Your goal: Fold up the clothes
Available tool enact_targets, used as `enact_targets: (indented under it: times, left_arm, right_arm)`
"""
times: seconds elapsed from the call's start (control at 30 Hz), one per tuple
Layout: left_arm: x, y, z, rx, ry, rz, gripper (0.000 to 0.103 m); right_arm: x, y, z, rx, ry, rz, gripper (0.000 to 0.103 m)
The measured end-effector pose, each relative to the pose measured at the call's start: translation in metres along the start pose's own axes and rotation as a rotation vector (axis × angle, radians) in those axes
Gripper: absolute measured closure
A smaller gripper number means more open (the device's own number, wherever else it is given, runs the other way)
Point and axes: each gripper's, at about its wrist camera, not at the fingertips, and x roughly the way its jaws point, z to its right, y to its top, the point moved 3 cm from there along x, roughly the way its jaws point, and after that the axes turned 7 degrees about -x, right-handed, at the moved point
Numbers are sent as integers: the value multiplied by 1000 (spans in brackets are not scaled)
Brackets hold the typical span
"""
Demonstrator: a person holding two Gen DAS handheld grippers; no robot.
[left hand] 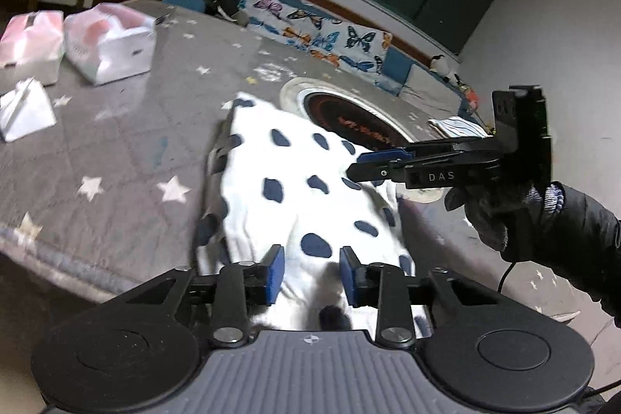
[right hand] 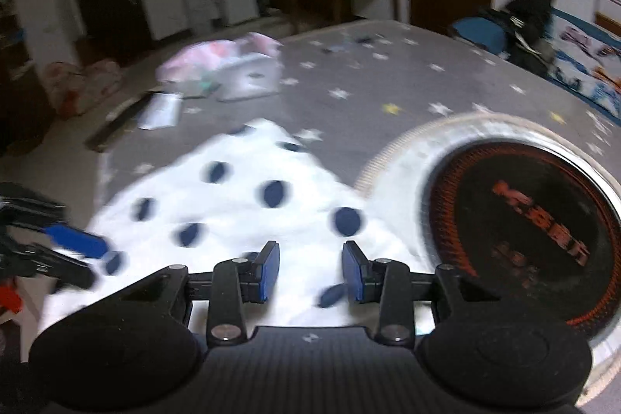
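1. Left claw (left hand: 312,272): jaws parted, blue pads apart, gripping nothing; poised over the near end of the garment.
2. Right claw (right hand: 310,268): jaws likewise parted, empty, above the garment's edge; its body reads "DAS" in the left wrist view.
3. Garment (left hand: 295,189): white with navy spots, lying on the grey star-print surface (left hand: 116,142); long axis runs from the left claw away toward the far side.
4. Round heater plate (right hand: 524,220): beside the garment, orange lettering blurred, unreadable.
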Motion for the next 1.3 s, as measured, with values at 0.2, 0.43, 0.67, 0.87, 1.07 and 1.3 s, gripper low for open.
enact_targets:
  times: [0.2, 0.43, 0.67, 0.87, 1.07, 1.3]
  left_arm:
    - [-14, 4, 3, 8, -4, 23, 71]
    - [-20, 9, -3, -3, 39, 51, 71]
    - [-13, 3, -23, -41, 92, 17, 69]
    - [-22, 6, -22, -27, 112, 53, 68]
    - [-16, 6, -30, -61, 108, 27, 66]
    - [-10, 4, -36, -113, 84, -5, 68]
  right_arm:
    - [-5, 9, 5, 8, -32, 24, 67]
    - [6, 40, -38, -95, 96, 52, 67]
    - [49, 48, -41, -119, 61, 0, 68]
    - [46, 59, -31, -101, 49, 16, 67]
    - [7, 59, -44, -148, 89, 39, 63]
    - [-17, 43, -60, -176, 109, 33, 62]
